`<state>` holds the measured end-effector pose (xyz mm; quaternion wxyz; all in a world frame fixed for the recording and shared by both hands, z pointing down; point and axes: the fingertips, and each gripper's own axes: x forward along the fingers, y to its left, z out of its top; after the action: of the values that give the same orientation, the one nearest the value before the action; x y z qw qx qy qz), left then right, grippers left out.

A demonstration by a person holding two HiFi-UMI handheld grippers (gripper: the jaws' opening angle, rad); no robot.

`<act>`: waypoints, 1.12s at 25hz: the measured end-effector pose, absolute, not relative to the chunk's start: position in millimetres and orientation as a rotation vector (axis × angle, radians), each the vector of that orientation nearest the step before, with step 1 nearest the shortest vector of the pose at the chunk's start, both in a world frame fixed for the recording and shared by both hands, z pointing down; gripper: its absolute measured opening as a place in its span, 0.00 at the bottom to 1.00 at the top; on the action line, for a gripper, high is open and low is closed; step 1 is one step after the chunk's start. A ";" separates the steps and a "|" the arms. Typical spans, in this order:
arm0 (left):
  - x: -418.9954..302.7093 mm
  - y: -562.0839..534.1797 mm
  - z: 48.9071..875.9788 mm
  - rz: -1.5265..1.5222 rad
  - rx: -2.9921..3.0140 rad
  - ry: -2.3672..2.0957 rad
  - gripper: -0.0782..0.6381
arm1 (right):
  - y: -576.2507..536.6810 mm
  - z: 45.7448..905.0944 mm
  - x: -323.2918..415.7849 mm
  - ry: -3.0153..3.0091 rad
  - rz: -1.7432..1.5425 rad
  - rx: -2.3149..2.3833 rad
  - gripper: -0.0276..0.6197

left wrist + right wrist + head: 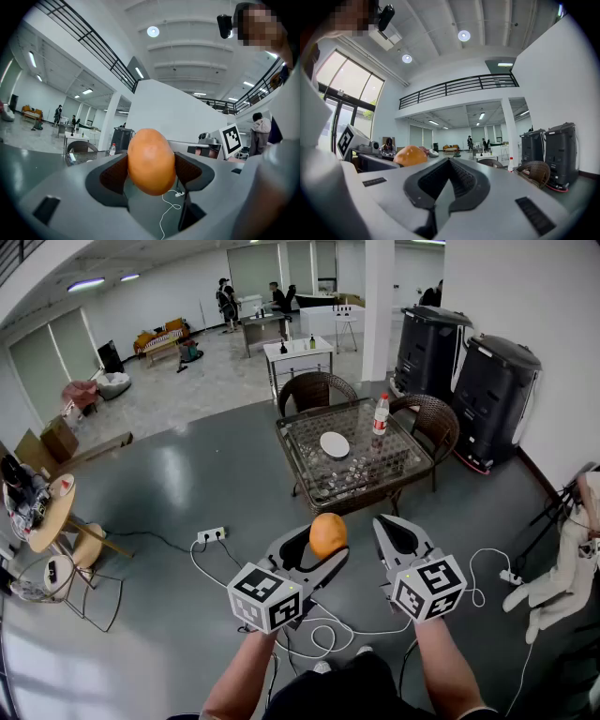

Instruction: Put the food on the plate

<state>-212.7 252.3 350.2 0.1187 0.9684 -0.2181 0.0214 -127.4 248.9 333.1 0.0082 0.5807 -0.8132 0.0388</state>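
An orange, egg-shaped piece of food [328,534] is clamped between the pads of my left gripper [321,549], held up in the air over the grey floor. The left gripper view shows the same food [151,161] filling the gap between both dark pads. My right gripper [397,532] hovers just to the right of it, jaws shut with nothing in them; in its own view the food [409,155] shows off to the left. A white plate [335,444] lies on the glass table [380,467] some way ahead.
A water bottle [381,414] stands on the glass table, with wicker chairs [316,388] around it. White cables [323,637] and a power strip [211,535] lie on the floor below my grippers. Two black machines [493,399] stand at the right wall. People stand far back.
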 end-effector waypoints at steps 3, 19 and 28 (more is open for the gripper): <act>-209.7 250.9 351.1 0.066 2.830 -0.638 0.56 | 247.5 333.7 -125.1 -2.547 0.131 1.814 0.05; -173.7 234.6 357.8 0.109 2.817 -0.687 0.56 | 232.0 334.0 -88.8 -2.611 0.141 1.769 0.05; -126.2 218.8 366.4 0.134 2.779 -0.764 0.56 | 212.2 341.9 -40.0 -2.663 0.168 1.675 0.05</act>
<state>-126.2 218.8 366.4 0.1280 0.9553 -0.2625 0.0460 -40.0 212.2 341.9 -0.0041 0.5316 -0.8453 0.0532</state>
